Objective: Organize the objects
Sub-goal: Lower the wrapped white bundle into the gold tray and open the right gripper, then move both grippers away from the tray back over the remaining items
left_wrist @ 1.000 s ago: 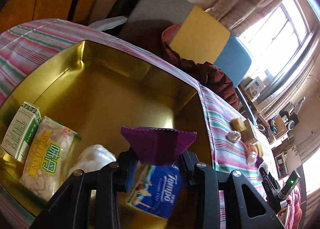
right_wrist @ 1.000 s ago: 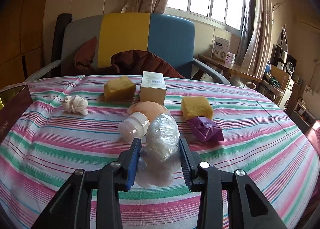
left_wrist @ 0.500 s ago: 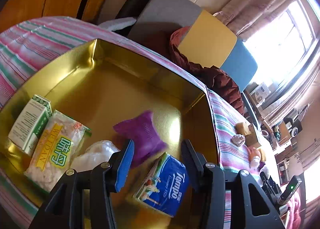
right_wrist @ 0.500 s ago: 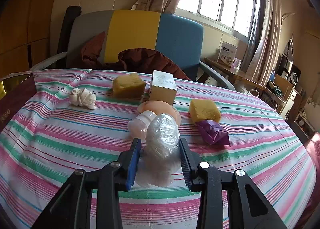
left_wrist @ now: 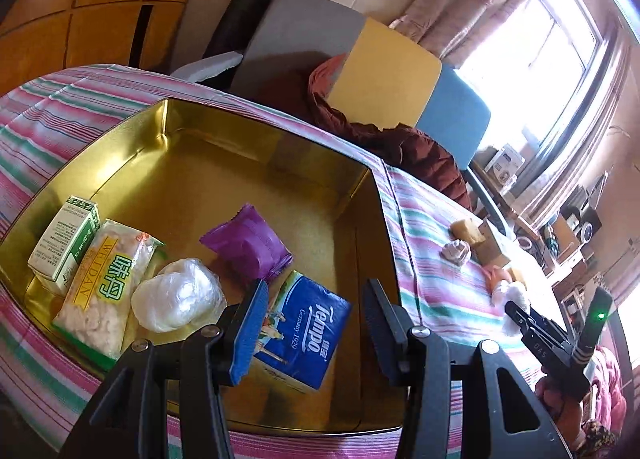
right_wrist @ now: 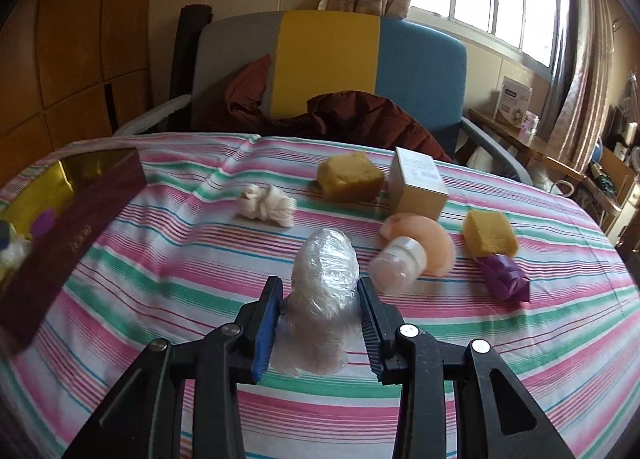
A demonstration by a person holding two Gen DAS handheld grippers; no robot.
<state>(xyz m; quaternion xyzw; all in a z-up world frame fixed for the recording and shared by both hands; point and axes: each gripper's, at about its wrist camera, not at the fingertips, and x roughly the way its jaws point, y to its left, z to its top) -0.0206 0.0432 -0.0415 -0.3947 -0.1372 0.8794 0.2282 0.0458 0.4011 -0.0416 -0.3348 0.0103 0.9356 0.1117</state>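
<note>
The left tool (left_wrist: 316, 315) hangs over the gold-lined rectangular tin box (left_wrist: 256, 147), its jaws apart with nothing between them. On the box floor lie a crinkled purple foil packet (left_wrist: 248, 243), a blue tissue pack (left_wrist: 304, 335) and a clear-wrapped white bundle (left_wrist: 176, 295). The right tool (right_wrist: 320, 303) is clamped on a crumpled clear plastic bundle (right_wrist: 324, 267) above the striped desk (right_wrist: 160, 259), with the tin box at the left.

Glossy gold metal tin (left_wrist: 256, 147) at frame centre — striped cloth (right_wrist: 168, 259) matt beneath; crinkly clear plastic bundle (right_wrist: 324, 271), 2 rough sponges (right_wrist: 350, 177) upper right.
</note>
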